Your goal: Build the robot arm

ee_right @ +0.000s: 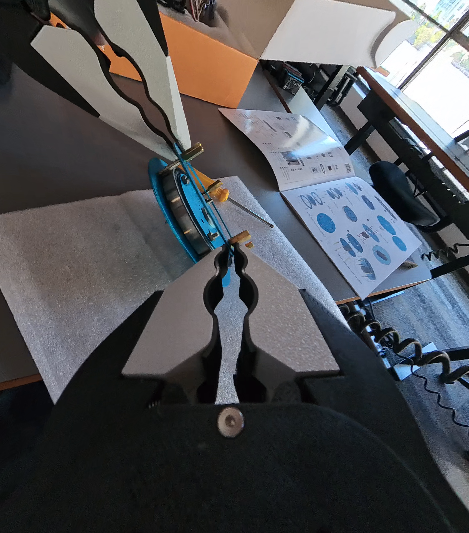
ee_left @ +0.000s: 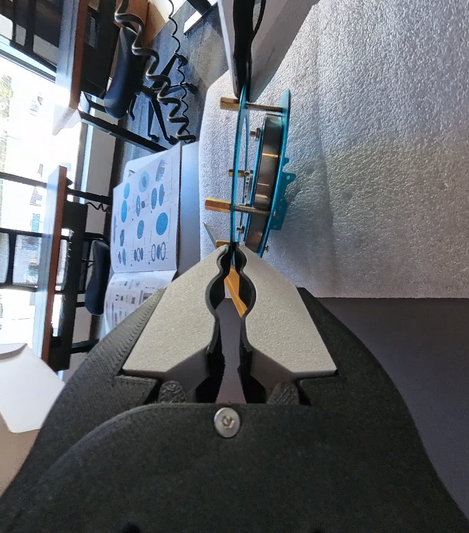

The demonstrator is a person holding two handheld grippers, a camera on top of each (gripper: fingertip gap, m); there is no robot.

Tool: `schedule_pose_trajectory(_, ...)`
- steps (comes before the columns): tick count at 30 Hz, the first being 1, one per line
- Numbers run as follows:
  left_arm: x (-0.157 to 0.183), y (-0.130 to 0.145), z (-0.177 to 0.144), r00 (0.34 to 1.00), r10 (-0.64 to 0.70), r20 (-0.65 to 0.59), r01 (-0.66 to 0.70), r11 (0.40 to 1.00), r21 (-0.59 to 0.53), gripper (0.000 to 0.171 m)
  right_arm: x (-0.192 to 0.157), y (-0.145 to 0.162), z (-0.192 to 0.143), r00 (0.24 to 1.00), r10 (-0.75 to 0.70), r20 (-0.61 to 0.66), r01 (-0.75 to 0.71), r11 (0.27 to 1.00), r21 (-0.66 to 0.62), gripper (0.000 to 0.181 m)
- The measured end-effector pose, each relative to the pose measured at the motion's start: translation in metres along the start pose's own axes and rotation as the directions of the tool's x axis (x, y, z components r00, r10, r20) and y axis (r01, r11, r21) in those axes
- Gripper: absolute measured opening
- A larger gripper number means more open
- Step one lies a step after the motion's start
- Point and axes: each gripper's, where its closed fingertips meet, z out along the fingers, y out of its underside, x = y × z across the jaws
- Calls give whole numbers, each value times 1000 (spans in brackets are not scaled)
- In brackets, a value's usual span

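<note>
Two tools pinch one thin blue plate [ee_right: 198,187] at opposite rim points: left tool [ee_left: 232,248] and right tool [ee_right: 231,248], both pressed together on it. Held so, the assembly [ee_left: 267,173] stands on edge on foam [ee_right: 83,259], seemingly steadied; a screwdriver [ee_right: 244,207] lies just beyond.

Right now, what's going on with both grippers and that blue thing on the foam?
Both grippers are shut on the thin outer blue plate of a blue disc assembly standing on edge on the white foam sheet. The right gripper pinches the plate's near rim beside a brass standoff; the left gripper pinches the far rim. A yellow-handled screwdriver lies behind it, and an open instruction booklet lies on the table.
</note>
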Motion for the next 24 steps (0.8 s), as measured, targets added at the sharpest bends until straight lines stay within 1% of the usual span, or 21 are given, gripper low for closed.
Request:
schedule_pose_trajectory(7,-4,-6,-9,979,-166,-114,168,986,9,1,2,-11,-7,984,154,84,-154,988,-10,1)
schedule_pose_trajectory(11,5,-16,-21,954,-231,-192,236,972,4,0,-4,-20,-20,960,247,135,-242,969,-50,2)
schedule_pose_trajectory(13,15,-22,-28,924,-273,-269,280,960,-12,0,-11,-21,-28,933,313,179,-299,949,-104,2)
schedule_pose_trajectory(17,36,-28,-36,826,-362,-431,366,927,-78,0,-24,-15,-34,859,431,276,-379,898,-222,2)
schedule_pose_trajectory(18,37,-27,-35,808,-382,-448,383,919,-92,0,-24,-15,-33,845,447,294,-395,892,-221,2)
schedule_pose_trajectory(20,32,-26,-32,787,-415,-456,428,900,-81,0,-19,-14,-30,831,468,301,-421,882,-211,2)
schedule_pose_trajectory(22,32,-26,-31,742,-453,-494,474,876,-91,0,-16,-15,-28,819,480,315,-436,877,-202,1)
schedule_pose_trajectory(24,33,-23,-30,719,-469,-514,496,863,-93,1,-17,-18,-26,807,485,337,-444,874,-197,2)
